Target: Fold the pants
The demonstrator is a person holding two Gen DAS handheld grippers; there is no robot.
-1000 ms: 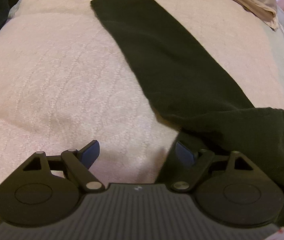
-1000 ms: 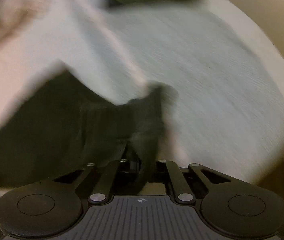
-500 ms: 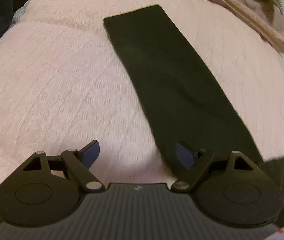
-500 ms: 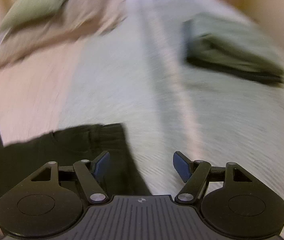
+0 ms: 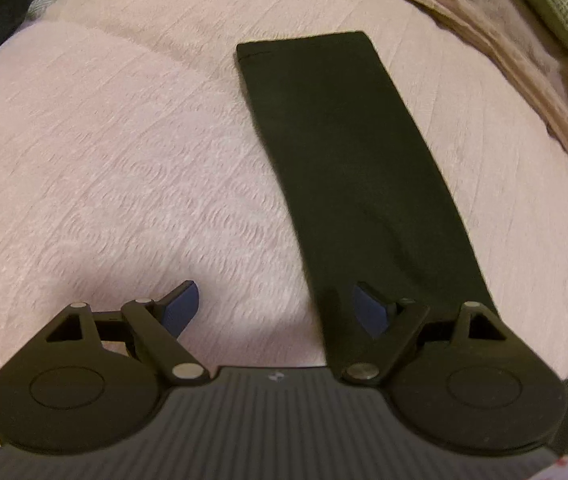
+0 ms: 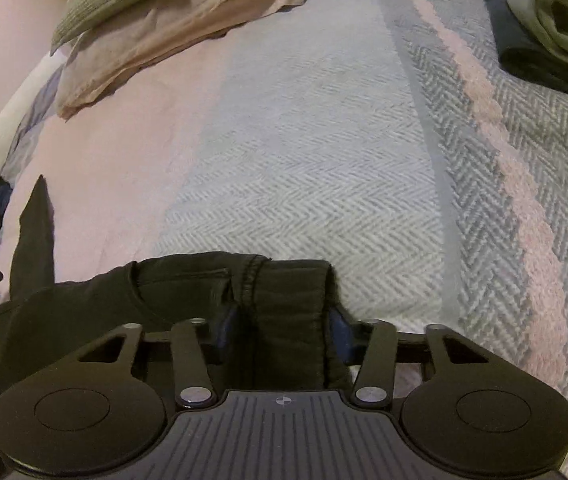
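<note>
— Black pants [image 5: 348, 168] on the bed [image 5: 103, 152]: where from each gripper?

— One leg runs straight ahead of the left gripper [image 5: 275, 307], under its right finger. The waistband lies bunched between the right gripper's [image 6: 284, 330] fingers.

— Jaws?

— Left spread wide, holding nothing. Right partly closed around the waistband fold; a firm pinch I can't confirm.
</note>
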